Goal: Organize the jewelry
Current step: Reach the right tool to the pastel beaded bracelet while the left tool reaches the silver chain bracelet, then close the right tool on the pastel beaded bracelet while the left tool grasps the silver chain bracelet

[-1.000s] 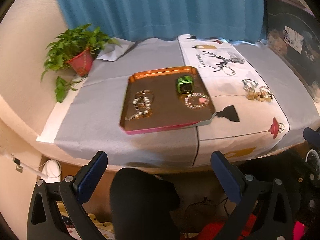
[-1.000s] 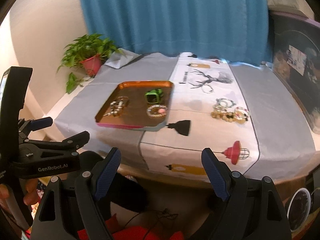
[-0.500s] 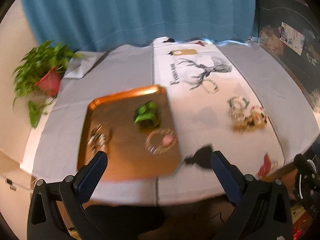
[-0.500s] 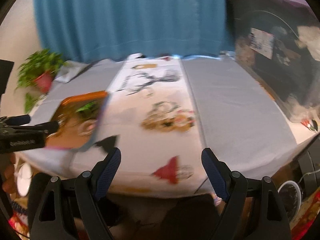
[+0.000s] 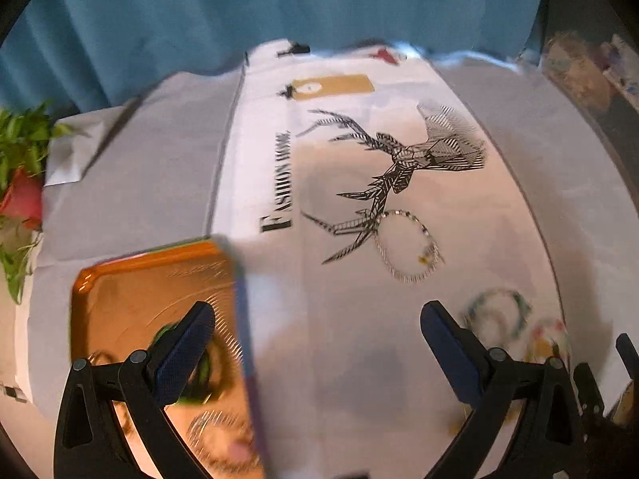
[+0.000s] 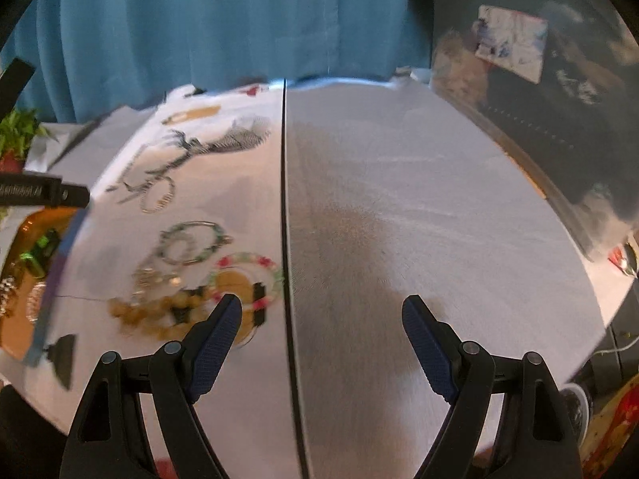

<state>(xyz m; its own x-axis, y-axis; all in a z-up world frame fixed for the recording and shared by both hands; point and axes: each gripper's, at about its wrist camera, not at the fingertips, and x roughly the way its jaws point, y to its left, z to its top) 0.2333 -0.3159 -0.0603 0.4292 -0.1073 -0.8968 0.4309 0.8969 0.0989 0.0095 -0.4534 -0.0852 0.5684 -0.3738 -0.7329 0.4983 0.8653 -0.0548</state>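
Observation:
An orange tray (image 5: 131, 279) lies at the lower left in the left wrist view, with a green box (image 5: 187, 379) and a beaded bracelet (image 5: 217, 435) in it. A thin silver bracelet (image 5: 407, 245) lies on the white printed cloth. A green bead bracelet (image 6: 191, 243), a pink and green bracelet (image 6: 243, 279) and amber beads (image 6: 147, 313) lie together left of my right gripper (image 6: 321, 333). My left gripper (image 5: 317, 343) hovers open and empty over the cloth between tray and bracelets. My right gripper is open and empty over the grey cloth.
A potted plant (image 5: 20, 183) stands at the table's far left. A blue curtain (image 5: 279, 4) hangs behind the table. Dark furniture with a card (image 6: 515, 44) stands at the right. The table's right edge (image 6: 591, 307) curves round near my right gripper.
Both grippers have moved forward from below the table's front edge to over the table. The left view has shifted right past the tray; the right view has swung right over the grey cloth.

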